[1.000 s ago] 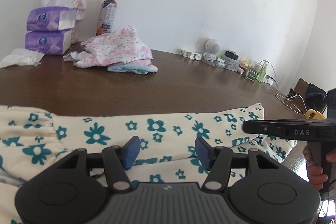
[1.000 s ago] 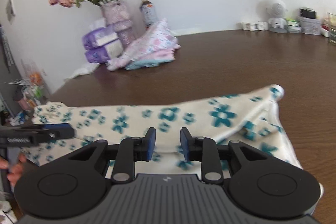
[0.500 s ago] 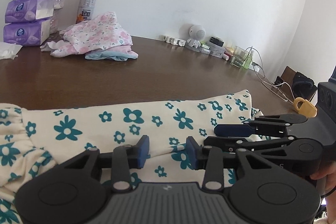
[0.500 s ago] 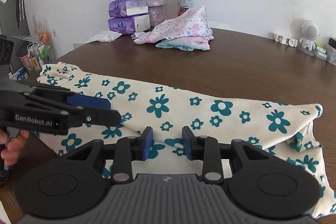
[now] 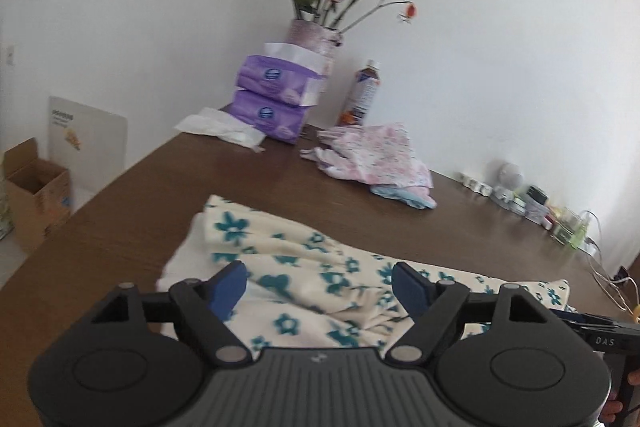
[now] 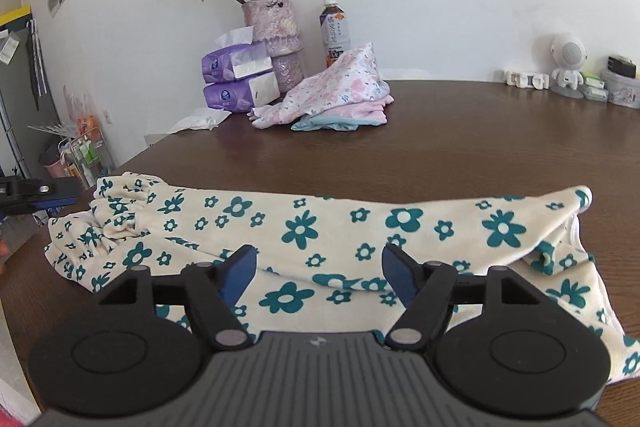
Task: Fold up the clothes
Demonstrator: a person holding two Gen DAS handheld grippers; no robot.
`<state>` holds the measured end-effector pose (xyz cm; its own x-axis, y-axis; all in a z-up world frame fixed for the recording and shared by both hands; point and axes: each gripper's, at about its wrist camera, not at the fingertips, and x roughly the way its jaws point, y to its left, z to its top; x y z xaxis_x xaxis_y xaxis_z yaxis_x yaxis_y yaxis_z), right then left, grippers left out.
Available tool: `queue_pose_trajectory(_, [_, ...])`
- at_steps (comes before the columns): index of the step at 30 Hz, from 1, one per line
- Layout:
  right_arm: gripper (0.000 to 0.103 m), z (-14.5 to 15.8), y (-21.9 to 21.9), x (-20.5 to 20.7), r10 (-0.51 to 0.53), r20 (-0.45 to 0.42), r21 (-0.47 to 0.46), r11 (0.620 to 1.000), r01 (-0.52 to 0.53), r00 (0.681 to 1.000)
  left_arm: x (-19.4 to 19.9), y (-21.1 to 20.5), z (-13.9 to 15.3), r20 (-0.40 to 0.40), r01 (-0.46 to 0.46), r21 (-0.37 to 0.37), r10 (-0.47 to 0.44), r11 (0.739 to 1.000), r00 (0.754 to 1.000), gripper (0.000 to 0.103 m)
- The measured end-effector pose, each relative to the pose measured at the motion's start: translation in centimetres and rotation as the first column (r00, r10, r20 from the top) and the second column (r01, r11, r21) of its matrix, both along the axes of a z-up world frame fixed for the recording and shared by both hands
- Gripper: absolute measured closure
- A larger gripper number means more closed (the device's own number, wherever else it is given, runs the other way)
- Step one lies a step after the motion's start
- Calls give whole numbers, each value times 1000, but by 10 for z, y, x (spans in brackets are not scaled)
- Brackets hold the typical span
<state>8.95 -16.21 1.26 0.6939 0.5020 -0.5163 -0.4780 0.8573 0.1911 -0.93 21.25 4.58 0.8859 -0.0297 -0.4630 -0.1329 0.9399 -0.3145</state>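
- Both claws stood apart and empty: the left claw [image 5: 320,285] hung over the gathered end of the garment, the right claw [image 6: 316,271] over its middle; neither blue pad touched cloth as far as could be told.
- Cream garment with teal flowers [image 6: 320,227] lay in a long folded band across the near part of the table [image 6: 460,139]; the elastic, ruffled end sat at the left in the right wrist view, the far end tapered to a corner at the right.
- In the left wrist view the same garment [image 5: 304,267] ran away from the camera, blurred, with the ruffled part just beneath the claw.
- Right claw's body showed at the lower right edge of the left wrist view, fingertips of a hand [image 5: 616,403] beneath it.
- Pile of pink floral and pale blue clothes [image 6: 340,95] lay well apart, toward the far side of the table.
- Behind the pile: two stacked purple tissue packs [image 6: 238,79], a vase of dried roses [image 6: 280,43], a drink bottle [image 6: 334,31].
- Loose white tissue [image 6: 200,119] lay beside the packs.
- White round-headed figurine [image 6: 566,61] stood at the far right edge with small clutter.
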Motion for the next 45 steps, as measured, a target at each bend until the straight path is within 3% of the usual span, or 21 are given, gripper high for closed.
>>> queue_pose_trajectory(5, [31,-5,0,-1,-15,-6,0,1000,15,1000,0,21,-10,-33,-83,-6,83,997,996,24])
queue_pose_trajectory(19, [25,-7,-18,-13,-80,-1,12,997,80,997,33,34,-38,-52,-139,-131,134,982,990,26])
queue_pose_trajectory(20, [25,-8,-20,-14,-85,-3,16,996,86,996,35,33,-38,-53,-133,-134,127,982,990,29])
queue_pose_trajectory(23, [25,-9,-24,-15,-99,-7,24,995,99,995,44,27,-39,-56,-116,-144,109,983,992,53])
queue_pose_trajectory(25, [25,-9,-27,-15,-108,-8,26,994,108,994,44,25,-38,-45,-108,-133,103,985,994,78])
queue_pose_trajectory(26, [25,-9,-28,-15,-113,-9,27,993,113,994,43,24,-37,-39,-105,-127,101,986,994,83])
queue_pose_trajectory(28, [25,-10,-31,-15,-122,-11,28,992,122,992,42,22,-35,-26,-99,-113,96,989,995,91])
queue_pose_trajectory(31, [25,-11,-35,-16,-136,-14,30,990,136,991,41,19,-33,-7,-89,-93,89,992,996,94])
queue_pose_trajectory(35, [25,-12,-39,-16,-150,-18,35,988,151,988,38,-10,-10,53,-42,131,36,991,998,95])
queue_pose_trajectory(37, [25,-13,-41,-17,-154,-19,41,987,154,988,37,-31,2,79,-17,270,-5,963,997,95])
queue_pose_trajectory(40, [25,-13,-44,-19,-154,-15,49,987,154,988,36,-65,17,100,24,465,-79,885,992,95])
queue_pose_trajectory(42, [25,-13,-45,-20,-154,-11,55,986,155,988,35,-93,22,101,55,594,-142,803,985,95])
queue_pose_trajectory(44, [25,-12,-47,-22,-155,-8,61,986,155,988,33,-123,24,95,82,709,-211,700,973,95])
queue_pose_trajectory(45, [25,-11,-48,-23,-155,-6,64,986,155,988,34,-134,19,78,102,738,-234,668,969,95])
